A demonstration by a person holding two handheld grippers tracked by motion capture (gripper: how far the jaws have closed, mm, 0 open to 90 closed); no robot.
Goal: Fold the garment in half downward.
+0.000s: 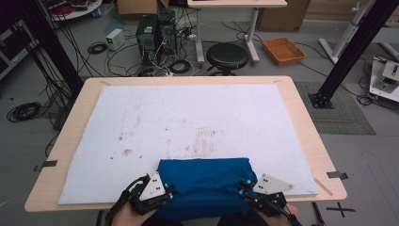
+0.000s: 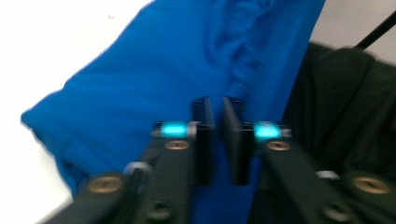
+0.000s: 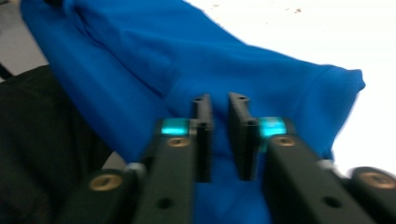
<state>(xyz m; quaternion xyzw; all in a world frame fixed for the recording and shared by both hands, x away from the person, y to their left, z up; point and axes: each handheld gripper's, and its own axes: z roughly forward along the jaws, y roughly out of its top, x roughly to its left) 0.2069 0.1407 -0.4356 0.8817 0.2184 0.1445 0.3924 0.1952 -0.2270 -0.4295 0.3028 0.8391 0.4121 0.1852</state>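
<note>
A blue cloth (image 1: 204, 181) lies bunched and folded at the near edge of the white mat (image 1: 188, 113), hanging partly over the table's front. My left gripper (image 1: 170, 190) sits at the cloth's left near corner, and my right gripper (image 1: 242, 186) at its right near corner. In the left gripper view the jaws of my left gripper (image 2: 218, 105) stand almost together, with a thin fold of the blue cloth (image 2: 163, 70) pinched between them. The right gripper view shows the same: my right gripper (image 3: 219, 100) has its jaws nearly closed on the blue cloth (image 3: 140, 51).
The mat covers most of a wooden table (image 1: 70, 122) and carries faint brown stains at its middle. Dark clothing of the person (image 2: 345, 116) lies just behind the cloth. A black stool (image 1: 227, 55), computers and cables stand on the floor beyond the far edge.
</note>
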